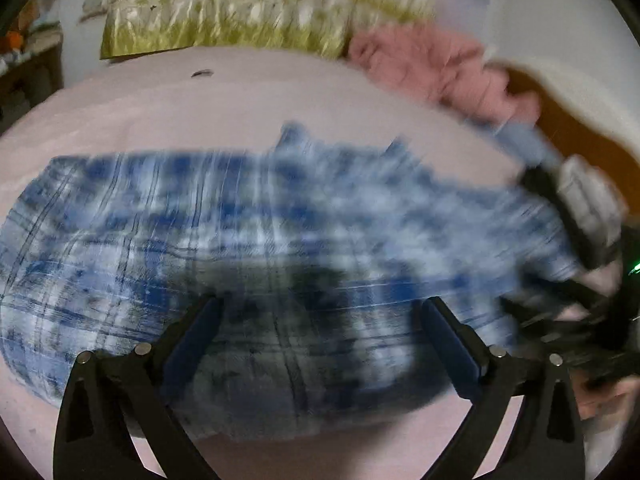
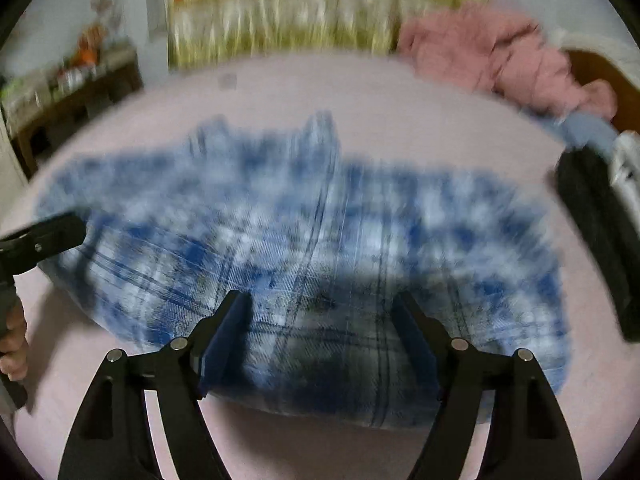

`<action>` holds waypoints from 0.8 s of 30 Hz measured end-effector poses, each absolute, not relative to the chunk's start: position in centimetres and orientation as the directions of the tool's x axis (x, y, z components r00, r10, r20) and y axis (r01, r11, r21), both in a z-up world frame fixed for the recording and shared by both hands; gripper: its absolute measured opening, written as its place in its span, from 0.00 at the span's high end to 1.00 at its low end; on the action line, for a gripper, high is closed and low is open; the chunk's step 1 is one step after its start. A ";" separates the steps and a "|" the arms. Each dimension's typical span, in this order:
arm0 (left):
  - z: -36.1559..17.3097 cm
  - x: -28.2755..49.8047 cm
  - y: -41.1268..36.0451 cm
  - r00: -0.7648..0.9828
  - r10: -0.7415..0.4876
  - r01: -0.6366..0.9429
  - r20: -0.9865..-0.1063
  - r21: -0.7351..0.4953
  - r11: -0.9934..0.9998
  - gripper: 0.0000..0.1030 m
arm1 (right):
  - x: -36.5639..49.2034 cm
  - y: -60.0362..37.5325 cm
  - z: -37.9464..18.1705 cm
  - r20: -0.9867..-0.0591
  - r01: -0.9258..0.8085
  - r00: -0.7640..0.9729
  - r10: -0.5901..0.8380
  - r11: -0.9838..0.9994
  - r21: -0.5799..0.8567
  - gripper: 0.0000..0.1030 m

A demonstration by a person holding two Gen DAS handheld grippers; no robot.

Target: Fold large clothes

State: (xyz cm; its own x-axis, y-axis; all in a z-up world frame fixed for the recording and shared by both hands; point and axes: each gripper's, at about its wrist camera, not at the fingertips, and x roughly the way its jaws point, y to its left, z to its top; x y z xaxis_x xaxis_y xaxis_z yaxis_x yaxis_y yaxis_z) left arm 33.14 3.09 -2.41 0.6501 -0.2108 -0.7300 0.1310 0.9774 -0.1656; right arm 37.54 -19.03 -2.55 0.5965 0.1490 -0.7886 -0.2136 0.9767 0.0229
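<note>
Blue plaid shirt (image 1: 260, 240) on the bed (image 1: 200, 100) looks soft, light; I'd pinch an edge. Both grippers' fingers (image 1: 192, 344) (image 2: 224, 340) released, empty.

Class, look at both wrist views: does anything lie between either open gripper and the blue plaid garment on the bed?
Nothing visible does. The left gripper and the right gripper both stand open directly over the blue plaid garment; the pink clothes lie far behind.

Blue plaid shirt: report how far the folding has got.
Done: the blue plaid shirt lies on the pink bed, seemingly folded at least once. In hand: nothing; the left gripper and right gripper are open above it. Left: any further folds, and the pink garment heaped behind.
</note>
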 end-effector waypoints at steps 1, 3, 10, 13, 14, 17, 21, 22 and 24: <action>-2.7 33.0 2.2 0.658 -0.163 0.133 -0.736 -0.100 0.986 0.05 | 37.6 -19.1 -2.7 -0.787 -0.216 0.598 0.153 0.976 0.026 0.23; -3.0 32.9 0.9 0.669 -0.096 0.129 -0.737 -0.012 0.992 0.04 | 37.6 -19.0 -2.6 -0.795 -0.225 0.588 0.149 0.974 0.016 0.23; -2.4 32.4 2.2 0.690 -0.179 0.156 -0.701 -0.098 0.983 0.05 | 36.8 -19.4 -2.2 -0.765 -0.204 0.627 0.144 0.979 0.016 0.22; -0.5 30.7 2.5 0.762 -0.222 0.194 -0.609 -0.112 0.975 0.06 | 35.3 -20.9 0.1 -0.674 -0.100 0.736 0.062 0.995 -0.018 0.22; 0.2 30.0 2.4 0.803 -0.202 0.186 -0.561 -0.086 0.979 0.06 | 34.9 -21.2 0.9 -0.636 -0.080 0.771 0.043 0.996 -0.029 0.21; 2.3 27.2 2.7 0.927 -0.124 0.128 -0.354 -0.014 0.992 0.00 | 33.1 -22.5 2.9 -0.500 -0.055 0.865 0.043 0.998 -0.010 0.05; 3.7 25.3 3.1 0.975 -0.093 0.097 -0.201 0.010 0.995 0.00 | 31.6 -23.7 4.0 -0.393 -0.068 0.915 0.096 0.994 0.084 0.00; 3.9 25.4 3.2 0.974 -0.084 0.087 -0.208 0.008 0.996 0.00 | 31.4 -23.7 4.3 -0.370 -0.074 0.923 0.102 0.993 0.089 0.00; 3.8 25.5 3.6 0.974 -0.079 0.078 -0.211 -0.013 0.997 0.00 | 30.7 -23.5 4.6 -0.317 -0.060 0.946 0.074 0.997 0.055 0.00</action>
